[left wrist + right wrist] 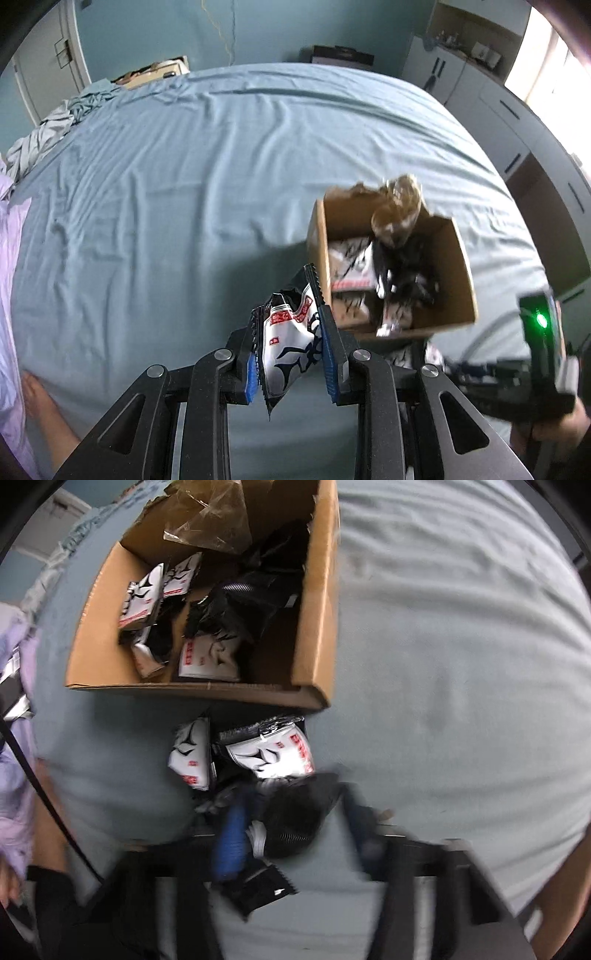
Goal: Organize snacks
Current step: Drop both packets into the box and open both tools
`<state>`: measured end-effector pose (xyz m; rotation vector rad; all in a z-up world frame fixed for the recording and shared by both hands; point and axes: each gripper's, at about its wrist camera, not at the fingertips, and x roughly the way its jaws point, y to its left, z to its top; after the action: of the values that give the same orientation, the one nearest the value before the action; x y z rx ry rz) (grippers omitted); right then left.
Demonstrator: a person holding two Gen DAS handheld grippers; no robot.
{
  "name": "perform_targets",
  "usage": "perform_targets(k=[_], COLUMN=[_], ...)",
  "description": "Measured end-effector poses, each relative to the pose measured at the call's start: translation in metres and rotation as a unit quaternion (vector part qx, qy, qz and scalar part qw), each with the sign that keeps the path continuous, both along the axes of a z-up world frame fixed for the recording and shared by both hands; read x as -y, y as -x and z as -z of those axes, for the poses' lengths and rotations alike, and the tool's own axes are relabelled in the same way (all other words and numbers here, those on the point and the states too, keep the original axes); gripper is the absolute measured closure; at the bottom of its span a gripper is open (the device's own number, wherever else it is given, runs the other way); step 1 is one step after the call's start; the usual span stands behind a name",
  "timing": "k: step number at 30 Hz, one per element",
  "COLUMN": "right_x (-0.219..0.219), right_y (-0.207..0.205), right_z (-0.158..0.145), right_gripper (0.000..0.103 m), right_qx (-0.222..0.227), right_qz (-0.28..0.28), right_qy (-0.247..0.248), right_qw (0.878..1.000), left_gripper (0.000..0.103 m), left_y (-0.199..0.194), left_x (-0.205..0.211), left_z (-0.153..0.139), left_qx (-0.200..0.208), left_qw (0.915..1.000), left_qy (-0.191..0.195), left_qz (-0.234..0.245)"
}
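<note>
Your left gripper (pixel 291 354) fills the foreground of the left wrist view, its blue-padded fingers (pixel 250 373) clenched on a black-and-white snack packet (pixel 291 343), which hangs tilted between them above the bedsheet (pixel 184 184), just short of the cardboard box (pixel 463 258) and on its near left side.

Your right gripper (pixel 291 827), blurred in the right wrist view, has its jaws drawn in around a dark snack packet (pixel 295 823); one blue pad (pixel 231 842) lies against the packet's left side, and the grasp appears closed on it. This packet sits just in front of the box's near wall.

Two more white packets (pixel 190 753) lie on the sheet between your right gripper and the box, close beside each other and near the box's front wall.

Inside the box you can see several black-and-white packets (pixel 142 598) toward its left wall, a heap of black packets (pixel 243 602) toward its middle, and a crumpled sheet of clear brownish plastic (pixel 210 524) at its far end.

Beyond the box, rumpled bedding (pixel 55 122) lies at the far left corner of the bed, and grey cabinets (pixel 491 103) stand to the far right of the box. A lilac sleeve (pixel 16 738) shows well left of the box.
</note>
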<state>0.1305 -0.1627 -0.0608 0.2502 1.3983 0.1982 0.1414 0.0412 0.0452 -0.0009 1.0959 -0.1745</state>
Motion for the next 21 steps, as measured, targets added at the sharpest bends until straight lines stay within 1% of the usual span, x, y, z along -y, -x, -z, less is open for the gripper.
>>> perform_targets(k=[3, 4, 5, 7, 8, 9, 10, 12, 15, 18, 19, 20, 21], right_x=[0.011, 0.016, 0.02, 0.03, 0.033, 0.036, 0.04, 0.05, 0.052, 0.05, 0.049, 0.049, 0.049], right_y=[0.01, 0.014, 0.016, 0.023, 0.025, 0.027, 0.03, 0.034, 0.036, 0.032, 0.028, 0.027, 0.026], right_z=[-0.012, -0.018, -0.022, -0.036, -0.043, -0.052, -0.061, -0.082, -0.112, -0.13, -0.132, -0.13, -0.128], right_gripper=[0.081, 0.082, 0.082, 0.082, 0.082, 0.082, 0.082, 0.082, 0.082, 0.08, 0.073, 0.062, 0.027], right_qx=[0.034, 0.043, 0.046, 0.06, 0.066, 0.075, 0.087, 0.125, 0.175, 0.202, 0.204, 0.202, 0.197], right_qz=[-0.009, -0.01, -0.01, -0.008, -0.009, -0.009, -0.008, 0.001, 0.006, 0.031, 0.047, 0.059, 0.079], right_qy=[-0.005, -0.011, -0.019, -0.036, -0.042, -0.054, -0.078, -0.136, -0.179, -0.229, -0.238, -0.231, -0.206], right_qw=[0.999, 0.999, 0.999, 0.998, 0.997, 0.996, 0.993, 0.983, 0.968, 0.952, 0.949, 0.95, 0.955], left_gripper=[0.076, 0.075, 0.073, 0.041, 0.011, 0.002, 0.002, 0.002, 0.002, 0.003, 0.003, 0.003, 0.003], left_y=[-0.014, -0.018, -0.02, -0.023, -0.023, -0.02, -0.016, -0.011, -0.004, 0.007, 0.014, 0.02, 0.027], left_x=[0.013, 0.02, 0.024, 0.03, 0.03, 0.026, 0.02, 0.008, -0.01, -0.026, -0.031, -0.033, -0.035], left_z=[-0.001, -0.002, -0.003, -0.002, -0.001, -0.001, 0.0, 0.003, 0.012, 0.02, 0.022, 0.025, 0.028], left_qx=[0.006, 0.012, 0.017, 0.021, 0.019, 0.022, 0.029, 0.017, -0.011, -0.035, -0.041, -0.046, -0.053], left_qw=[0.9994, 0.9989, 0.9983, 0.9971, 0.9971, 0.9975, 0.9972, 0.9975, 0.9986, 0.9984, 0.9983, 0.9983, 0.998], left_qy=[0.033, 0.045, 0.055, 0.073, 0.074, 0.066, 0.063, 0.061, 0.032, 0.005, -0.002, -0.009, -0.017], left_qz=[-0.003, -0.001, 0.003, 0.01, 0.005, -0.013, -0.027, -0.031, -0.041, -0.045, -0.041, -0.036, -0.029])
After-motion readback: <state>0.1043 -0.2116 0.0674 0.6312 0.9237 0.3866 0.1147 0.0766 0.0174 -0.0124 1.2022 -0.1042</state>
